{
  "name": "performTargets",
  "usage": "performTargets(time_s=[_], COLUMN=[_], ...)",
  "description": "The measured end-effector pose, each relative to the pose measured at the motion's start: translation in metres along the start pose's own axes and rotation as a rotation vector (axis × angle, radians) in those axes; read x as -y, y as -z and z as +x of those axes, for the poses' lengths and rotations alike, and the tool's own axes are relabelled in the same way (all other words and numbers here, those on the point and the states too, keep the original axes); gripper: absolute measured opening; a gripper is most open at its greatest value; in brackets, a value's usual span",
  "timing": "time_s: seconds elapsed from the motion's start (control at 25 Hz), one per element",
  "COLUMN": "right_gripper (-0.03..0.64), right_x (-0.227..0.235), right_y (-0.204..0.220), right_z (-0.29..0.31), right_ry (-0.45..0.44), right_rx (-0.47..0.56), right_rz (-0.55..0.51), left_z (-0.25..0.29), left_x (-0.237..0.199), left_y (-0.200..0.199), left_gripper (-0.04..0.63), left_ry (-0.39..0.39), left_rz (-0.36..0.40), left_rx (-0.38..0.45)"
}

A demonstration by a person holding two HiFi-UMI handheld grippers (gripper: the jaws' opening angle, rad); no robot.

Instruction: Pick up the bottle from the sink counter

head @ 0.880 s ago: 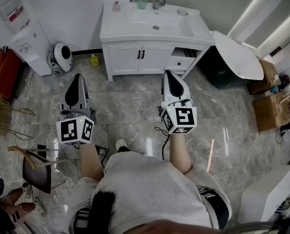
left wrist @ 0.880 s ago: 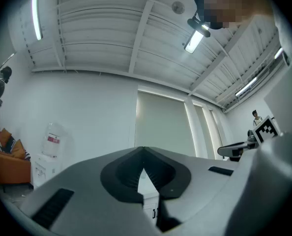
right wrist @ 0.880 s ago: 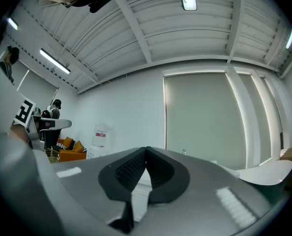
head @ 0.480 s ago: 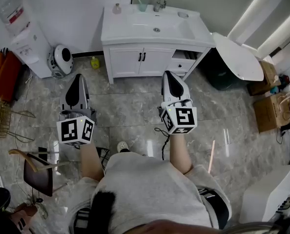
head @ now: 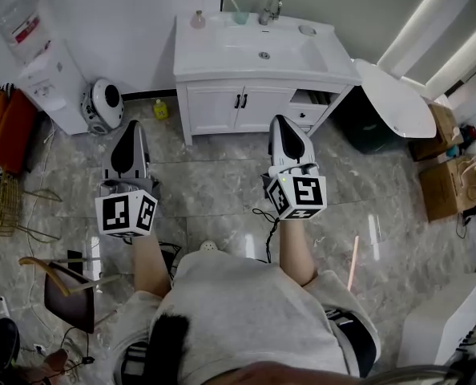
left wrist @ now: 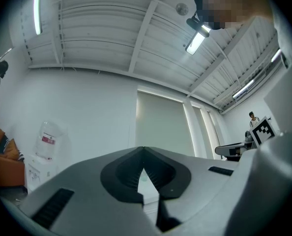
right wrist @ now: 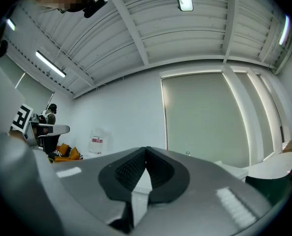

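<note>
A small pinkish bottle (head: 198,19) stands at the back left corner of the white sink counter (head: 214,51), beside a teal cup (head: 240,14) and the faucet (head: 270,8). Both grippers are held over the tiled floor in front of the vanity, well short of the counter. My left gripper (head: 131,128) points at the floor left of the cabinet; its jaws meet at the tip (left wrist: 144,150) with nothing between them. My right gripper (head: 280,122) points toward the cabinet's right side, shut and empty (right wrist: 146,149).
A water dispenser (head: 38,50), a round white appliance (head: 102,101) and a yellow bottle (head: 160,109) sit on the floor left of the vanity. A vanity drawer (head: 310,103) stands open. A white oval table (head: 394,95), cardboard boxes (head: 445,179) and a chair (head: 66,287) flank me.
The vanity has shifted slightly right and lower in the head view, as the person steps toward it. Both grippers keep the same pose, shut and empty.
</note>
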State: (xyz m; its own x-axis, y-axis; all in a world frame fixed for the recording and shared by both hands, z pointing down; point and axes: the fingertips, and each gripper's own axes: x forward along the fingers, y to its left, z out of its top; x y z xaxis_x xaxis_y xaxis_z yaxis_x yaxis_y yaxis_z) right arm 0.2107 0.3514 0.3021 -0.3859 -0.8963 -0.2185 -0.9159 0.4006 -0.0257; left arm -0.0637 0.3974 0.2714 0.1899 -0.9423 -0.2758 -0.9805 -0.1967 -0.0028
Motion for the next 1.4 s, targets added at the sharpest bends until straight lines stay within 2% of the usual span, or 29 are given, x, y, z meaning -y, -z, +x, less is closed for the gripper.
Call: performTargets(time_s=[0.28, 0.68, 1.04, 1.4], right_gripper=[0.011, 0.011, 0.011, 0.011], right_x=[-0.02, 0.001, 0.037, 0.082], right_y=[0.003, 0.024, 0.041, 0.047], right_z=[0.028, 0.066, 0.154, 0.248], right_ry=[-0.013, 0.015, -0.016, -0.056], right_rx=[0.02, -0.012, -0.002, 0.005], right_rz=[0.004, -0.015, -0.015, -0.02], left_z=[0.015, 0.059, 0.145, 0.242], left_x=[-0.035, -0.043, -0.059, -0.068], left_y=[0.01, 0.029, 0.05, 0.067], left_gripper=[0.008, 0.008, 0.008, 0.008], left_ry=[-0.001, 0.028, 0.007, -0.013], left_rz=[-0.019, -0.013, 0.011, 0.003], left_rx=[-0.004, -0.028, -0.026, -0.006])
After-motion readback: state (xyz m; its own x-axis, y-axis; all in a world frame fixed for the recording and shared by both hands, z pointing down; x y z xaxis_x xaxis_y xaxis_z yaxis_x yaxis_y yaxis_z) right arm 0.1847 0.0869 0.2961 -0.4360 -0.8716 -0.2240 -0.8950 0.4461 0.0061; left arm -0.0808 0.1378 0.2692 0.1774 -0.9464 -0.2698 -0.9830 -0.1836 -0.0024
